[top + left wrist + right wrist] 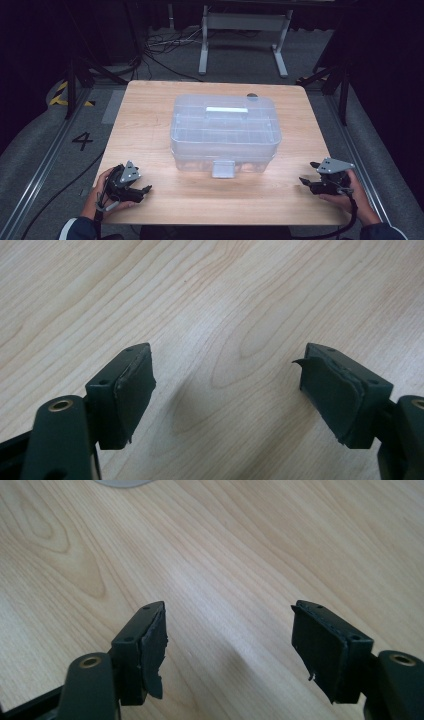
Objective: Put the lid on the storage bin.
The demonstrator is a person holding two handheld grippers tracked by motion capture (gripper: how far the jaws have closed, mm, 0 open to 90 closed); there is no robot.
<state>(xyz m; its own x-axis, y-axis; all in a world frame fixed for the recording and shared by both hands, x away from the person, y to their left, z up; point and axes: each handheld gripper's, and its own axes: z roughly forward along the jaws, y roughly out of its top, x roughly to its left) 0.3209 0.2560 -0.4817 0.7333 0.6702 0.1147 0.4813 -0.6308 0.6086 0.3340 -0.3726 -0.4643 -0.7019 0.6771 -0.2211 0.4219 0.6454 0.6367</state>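
A clear plastic storage box (225,132) with a closed lid, a pale handle (227,109) on top and a front latch (223,169) stands in the middle of the wooden table (150,125). My left gripper (145,192) sits low at the table's front left, held in a hand, jaws pointing right toward the middle. In the left gripper view my left gripper (225,357) is open over bare wood. My right gripper (306,173) is at the front right, jaws pointing left toward the box. The right gripper view shows my right gripper (228,610) open, with nothing between its pads.
A small dark round object (252,96) lies just behind the box. A pale grey rounded edge (122,482) shows at the top of the right gripper view. Beyond the table stand a white desk frame (245,22) and loose floor cables (165,45).
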